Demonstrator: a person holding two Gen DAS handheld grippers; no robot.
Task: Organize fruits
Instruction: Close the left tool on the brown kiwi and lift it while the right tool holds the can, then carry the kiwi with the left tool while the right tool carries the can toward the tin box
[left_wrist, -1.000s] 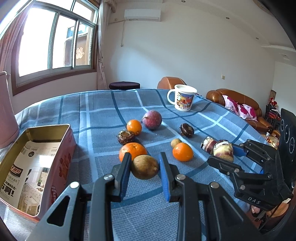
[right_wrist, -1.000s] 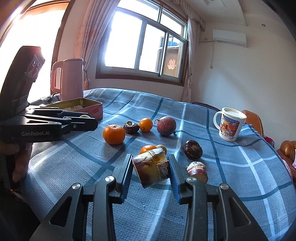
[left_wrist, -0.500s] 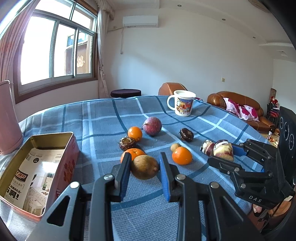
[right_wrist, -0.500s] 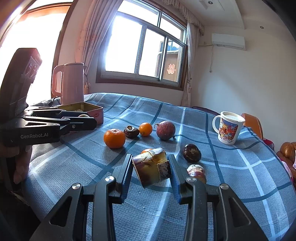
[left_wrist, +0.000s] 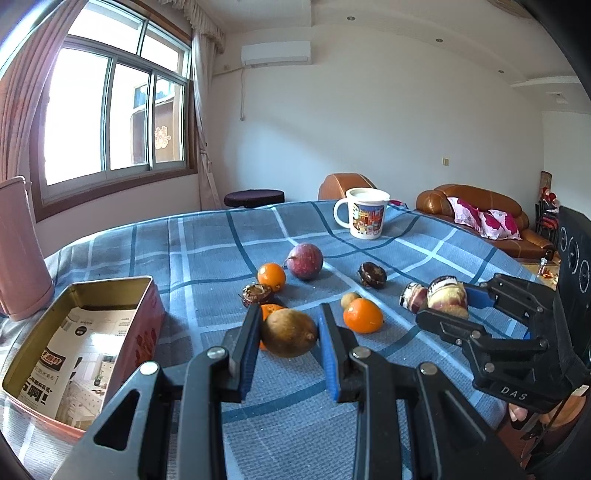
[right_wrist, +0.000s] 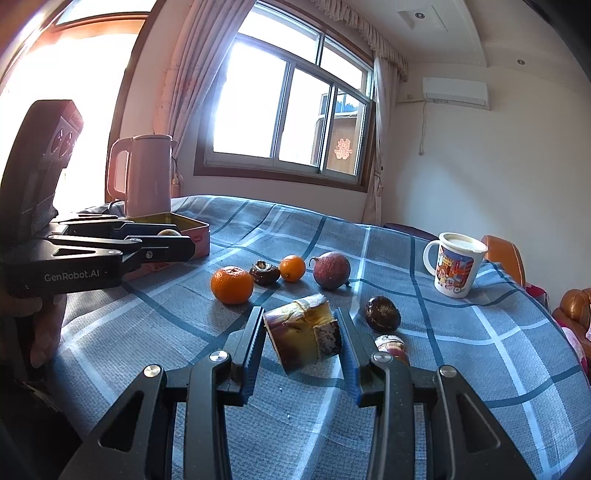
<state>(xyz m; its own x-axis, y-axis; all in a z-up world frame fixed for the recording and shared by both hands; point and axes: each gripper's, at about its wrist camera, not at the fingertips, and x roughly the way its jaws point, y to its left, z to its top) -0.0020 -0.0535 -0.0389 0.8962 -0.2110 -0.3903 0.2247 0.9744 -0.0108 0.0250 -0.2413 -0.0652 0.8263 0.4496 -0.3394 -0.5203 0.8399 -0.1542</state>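
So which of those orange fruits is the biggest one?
The orange fruit at the left end of the row in the right wrist view, beside the dark shrivelled fruit. It looks clearly bigger than the small orange one beyond it.

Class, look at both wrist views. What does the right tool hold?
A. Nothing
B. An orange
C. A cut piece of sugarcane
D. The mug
C: the right tool is clamped on the sugarcane piece, lifted off the cloth, while the oranges and mug sit on the table.
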